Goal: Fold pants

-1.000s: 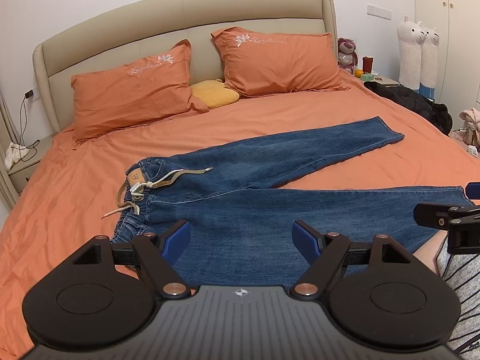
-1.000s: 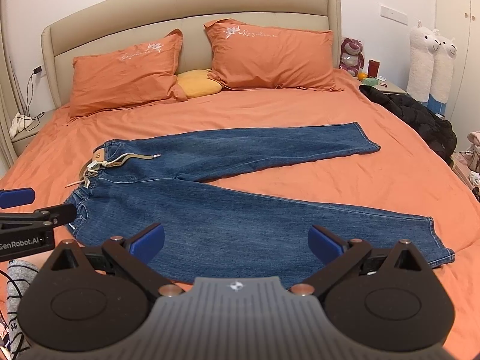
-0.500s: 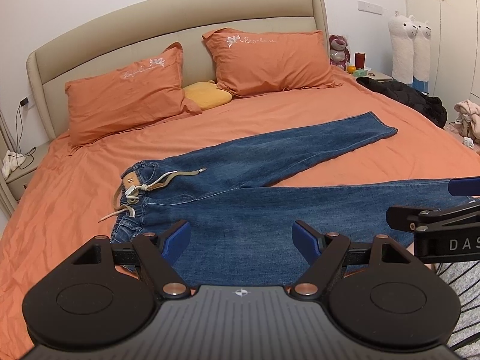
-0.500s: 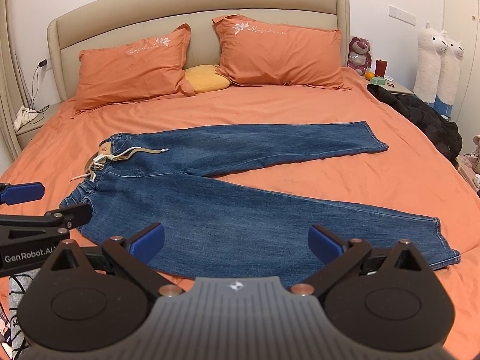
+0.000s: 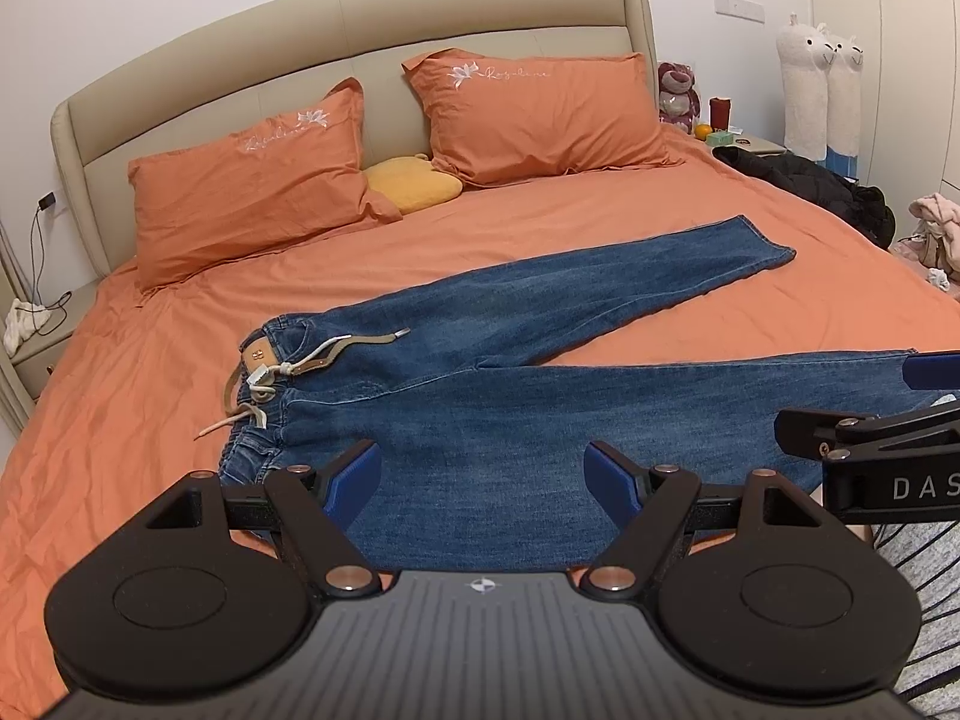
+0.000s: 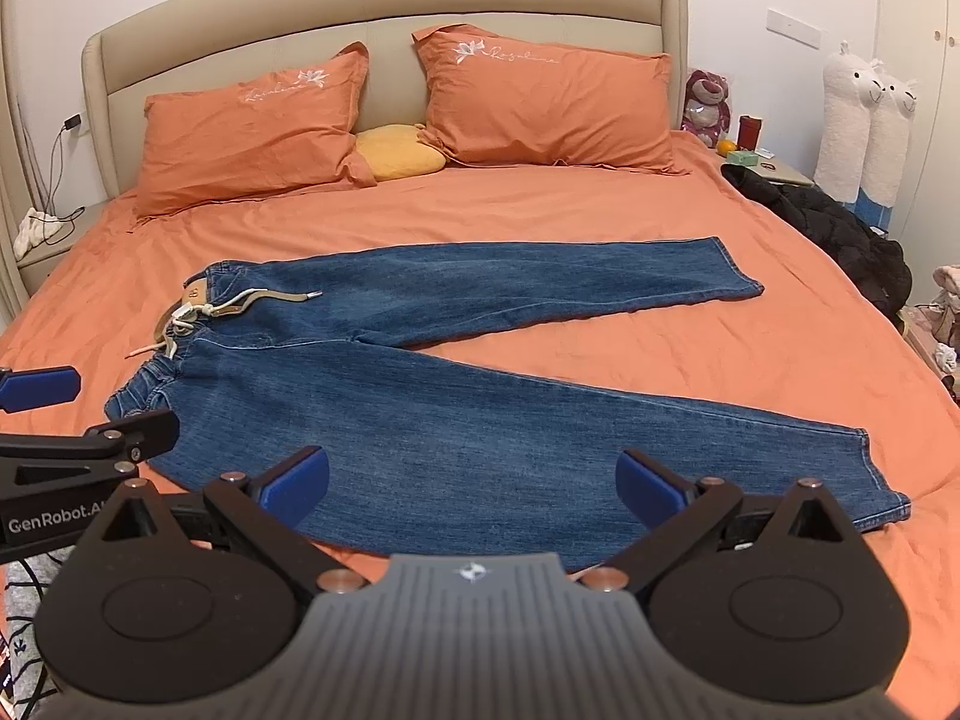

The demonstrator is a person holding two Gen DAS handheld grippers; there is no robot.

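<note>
Blue jeans point(image 5: 480, 384) lie flat on the orange bed point(image 5: 120, 408), legs spread in a V, waistband with a white drawstring point(image 5: 270, 372) at the left. They also show in the right wrist view point(image 6: 480, 396). My left gripper point(image 5: 483, 480) is open and empty above the near leg by the waistband. My right gripper point(image 6: 473, 483) is open and empty above the near leg's front edge. Each gripper shows at the edge of the other's view.
Two orange pillows point(image 5: 252, 174) and a yellow cushion point(image 5: 414, 186) lie at the headboard. A black jacket point(image 6: 840, 234) lies on the bed's right side. Nightstands stand at both sides, plush toys point(image 6: 864, 120) at the right wall.
Both grippers have shifted slightly; the right one has risen and drawn back a little, so more of the jeans shows. Jaws stay open. The jeans have not moved.
</note>
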